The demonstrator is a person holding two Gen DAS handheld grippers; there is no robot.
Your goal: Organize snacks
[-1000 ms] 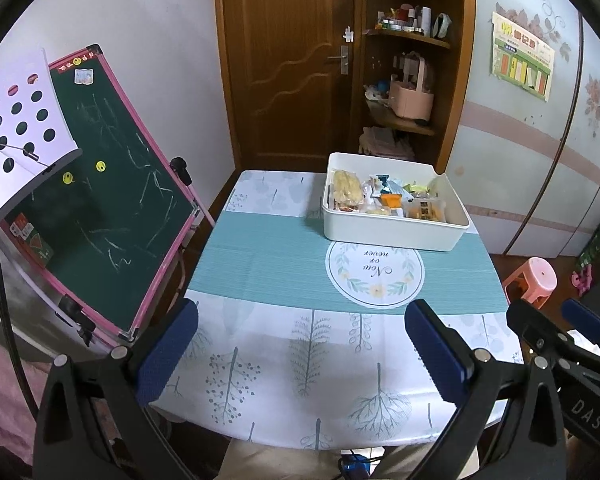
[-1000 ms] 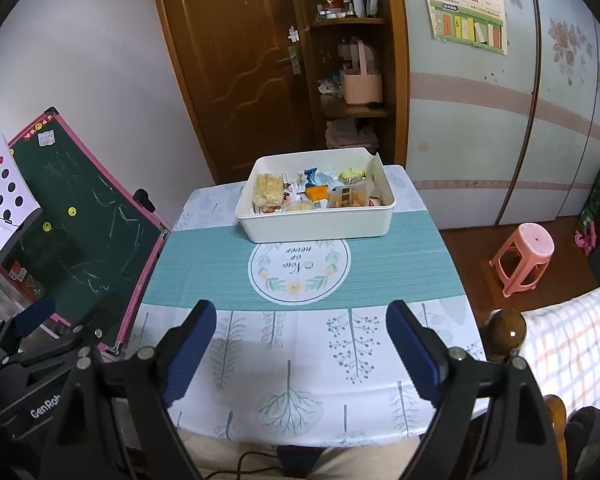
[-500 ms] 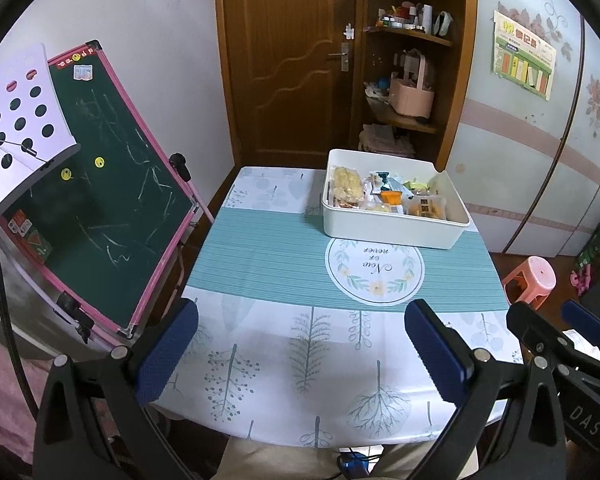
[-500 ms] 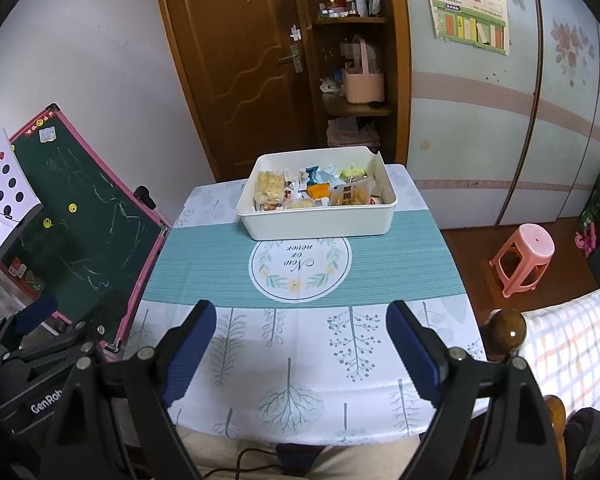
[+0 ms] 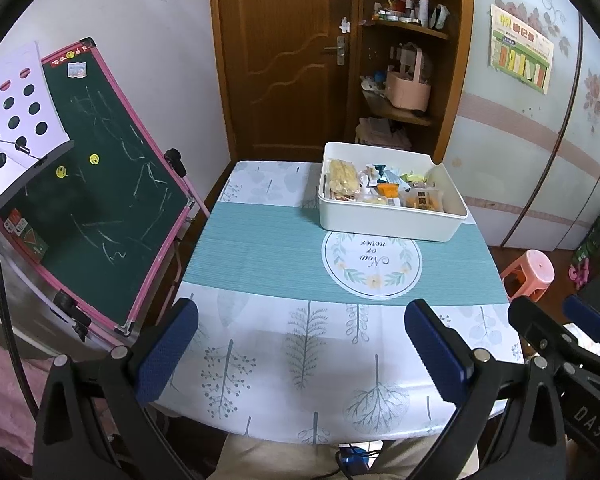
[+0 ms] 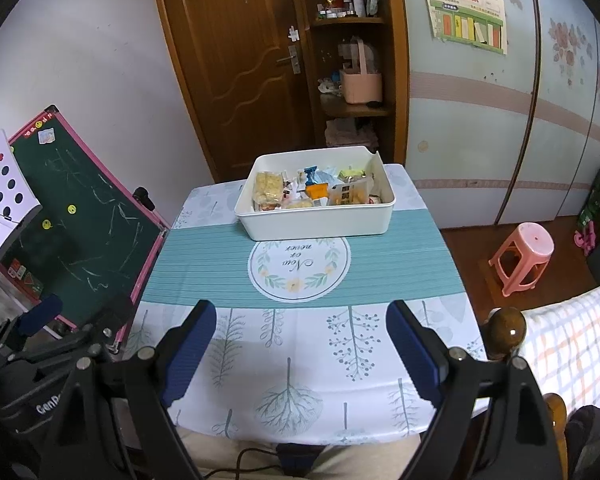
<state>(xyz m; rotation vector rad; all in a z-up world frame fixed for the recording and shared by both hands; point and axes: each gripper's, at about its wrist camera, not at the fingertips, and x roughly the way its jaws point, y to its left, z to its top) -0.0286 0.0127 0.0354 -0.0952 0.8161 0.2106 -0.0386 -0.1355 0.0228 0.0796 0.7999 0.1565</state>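
Left wrist view: the left hand-held gripper (image 5: 300,354) hangs above the near edge of the surface (image 5: 260,352), its blue-padded jaws spread wide with nothing between them. Right wrist view: the right hand-held gripper (image 6: 302,354) is likewise spread wide and empty over the near edge, well apart from the white bin (image 6: 320,224). The bin sits at the far side of the surface, partly on the teal runner (image 6: 204,268), just beyond the round "Now or never" emblem (image 6: 299,270). Packaged snacks (image 6: 312,192) fill its bottom: a clear bag of pale yellow pieces (image 6: 267,190) lies at its left end, orange-wrapped packets toward the middle and right. A green chalkboard easel (image 5: 96,184) leans beside the surface's left edge; a pink stool (image 6: 522,254) stands on the floor to the right.
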